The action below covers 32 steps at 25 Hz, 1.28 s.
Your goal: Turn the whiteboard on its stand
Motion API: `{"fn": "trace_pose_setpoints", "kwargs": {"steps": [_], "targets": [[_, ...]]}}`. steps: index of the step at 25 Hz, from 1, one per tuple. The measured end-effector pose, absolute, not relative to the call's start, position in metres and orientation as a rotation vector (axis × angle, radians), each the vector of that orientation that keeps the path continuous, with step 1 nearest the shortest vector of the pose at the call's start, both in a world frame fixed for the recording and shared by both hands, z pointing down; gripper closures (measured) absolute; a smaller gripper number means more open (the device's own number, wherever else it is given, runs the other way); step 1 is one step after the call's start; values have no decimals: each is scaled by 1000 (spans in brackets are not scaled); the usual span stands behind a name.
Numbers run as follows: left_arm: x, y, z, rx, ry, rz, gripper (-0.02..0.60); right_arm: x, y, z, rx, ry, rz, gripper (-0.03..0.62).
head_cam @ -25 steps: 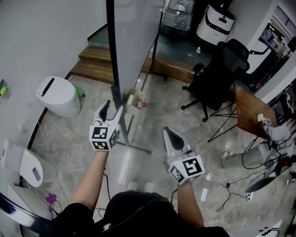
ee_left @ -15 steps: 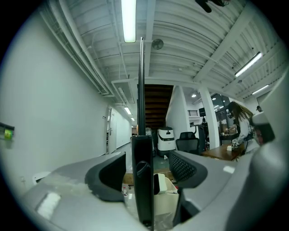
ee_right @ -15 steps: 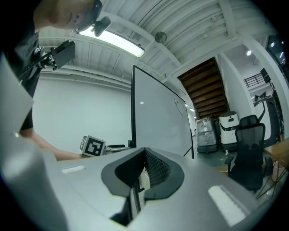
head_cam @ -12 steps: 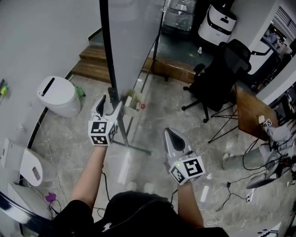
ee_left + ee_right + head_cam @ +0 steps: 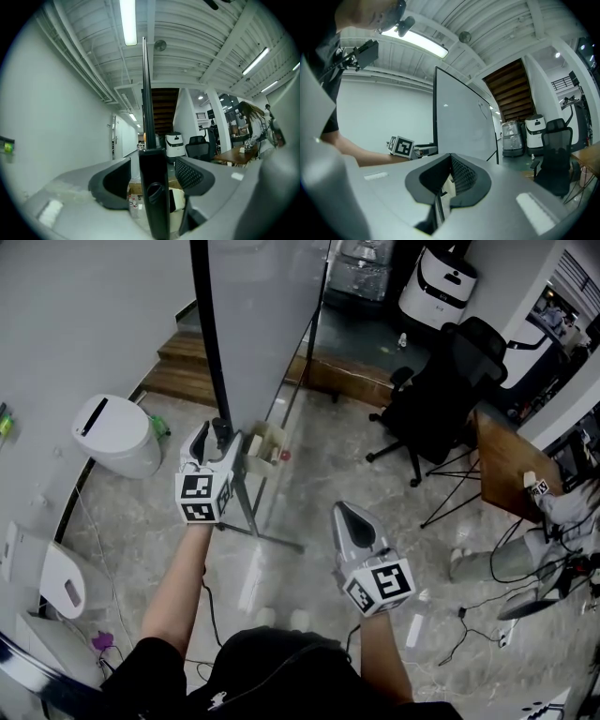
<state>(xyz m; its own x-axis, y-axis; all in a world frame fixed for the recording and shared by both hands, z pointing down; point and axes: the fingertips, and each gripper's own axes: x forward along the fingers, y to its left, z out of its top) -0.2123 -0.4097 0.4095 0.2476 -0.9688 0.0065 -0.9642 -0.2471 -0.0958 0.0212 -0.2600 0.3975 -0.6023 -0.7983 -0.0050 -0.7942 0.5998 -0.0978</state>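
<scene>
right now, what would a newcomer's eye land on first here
The tall whiteboard at top centre dominates. Its black post stands between the jaws of the left gripper, which have just been opening and stand clear of it on both sides. The right gripper hangs lower right, shut and empty, and a black chair sits at upper right.

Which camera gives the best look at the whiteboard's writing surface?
The right gripper view: the whiteboard shows most of its white face, at an angle. The head view, looking steeply down, catches only the lower part of the face. The left gripper view sees it edge-on, as a thin black frame edge.
</scene>
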Motion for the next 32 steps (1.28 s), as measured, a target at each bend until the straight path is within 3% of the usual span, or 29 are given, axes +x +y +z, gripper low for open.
{"fn": "trace_pose_setpoints", "kwargs": {"steps": [14, 26, 32], "targets": [[-209, -434, 417, -2428, 1908, -121, 295, 39, -252, 403, -1437, 2761, -135, 585], [-209, -435, 423, -2422, 1950, -142, 370, 52, -244, 408, -1480, 2746, -148, 585], [-207, -433, 423, -2432, 1967, -153, 376, 57, -241, 408, -1490, 2744, -150, 585]]}}
